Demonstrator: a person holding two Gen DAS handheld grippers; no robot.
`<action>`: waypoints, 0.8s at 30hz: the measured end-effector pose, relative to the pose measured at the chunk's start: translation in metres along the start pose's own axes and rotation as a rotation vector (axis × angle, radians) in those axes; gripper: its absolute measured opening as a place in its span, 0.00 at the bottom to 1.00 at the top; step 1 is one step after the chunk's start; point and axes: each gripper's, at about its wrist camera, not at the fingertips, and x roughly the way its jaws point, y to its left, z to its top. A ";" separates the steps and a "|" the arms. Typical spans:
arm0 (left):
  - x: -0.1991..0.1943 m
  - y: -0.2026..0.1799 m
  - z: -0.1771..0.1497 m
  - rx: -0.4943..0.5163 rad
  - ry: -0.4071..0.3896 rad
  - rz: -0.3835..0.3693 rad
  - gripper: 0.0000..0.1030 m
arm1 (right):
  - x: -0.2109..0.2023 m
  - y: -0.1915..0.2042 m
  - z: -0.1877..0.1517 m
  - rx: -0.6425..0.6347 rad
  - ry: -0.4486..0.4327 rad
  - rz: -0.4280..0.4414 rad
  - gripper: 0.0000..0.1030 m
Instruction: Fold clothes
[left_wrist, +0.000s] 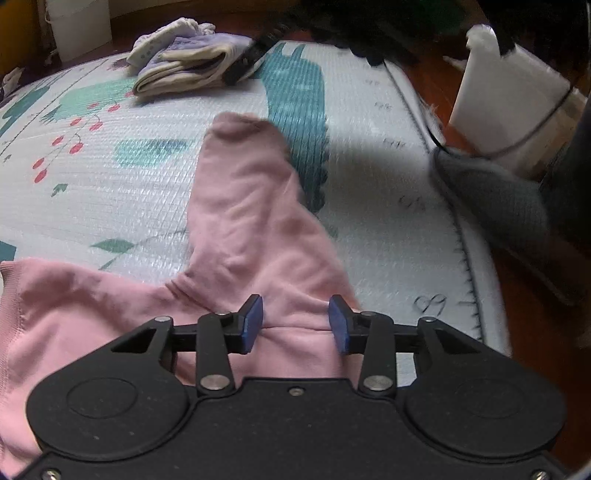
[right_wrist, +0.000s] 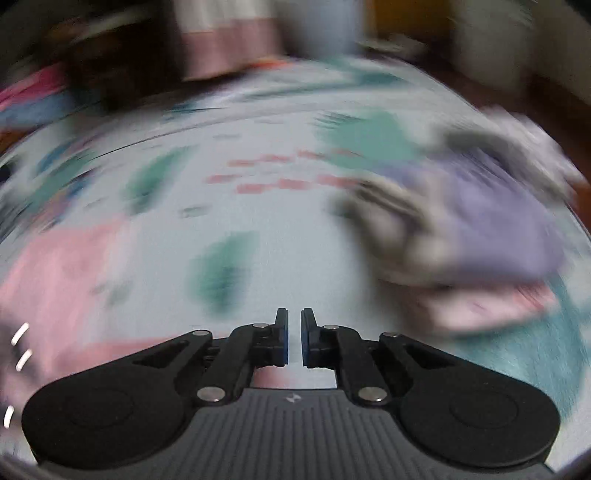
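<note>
Left gripper (left_wrist: 295, 325) low over mat (left_wrist: 388, 206), jaws wide, pink garment (left_wrist: 240, 229) between them, ungripped. Right gripper (right_wrist: 294, 338) nearly closed, empty, near folded pile (right_wrist: 480, 221); view heavily blurred.

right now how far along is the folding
Done: a folded stack sits at the far side of the mat. In hand: the pink garment lies spread and unfolded, with the left gripper open over it, gripping nothing. The right gripper is nearly shut and empty, its view blurred by motion. Left: all folds on the pink piece, then stacking it.
</note>
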 end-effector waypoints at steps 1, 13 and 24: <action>-0.003 0.000 0.001 -0.006 -0.023 0.011 0.37 | -0.002 0.021 -0.004 -0.069 0.003 0.062 0.11; -0.007 0.018 0.005 -0.068 -0.049 0.066 0.40 | 0.006 0.118 -0.049 -0.425 0.140 0.182 0.32; -0.022 0.033 -0.001 -0.077 -0.102 0.101 0.33 | 0.030 0.130 -0.028 -0.494 0.057 0.157 0.32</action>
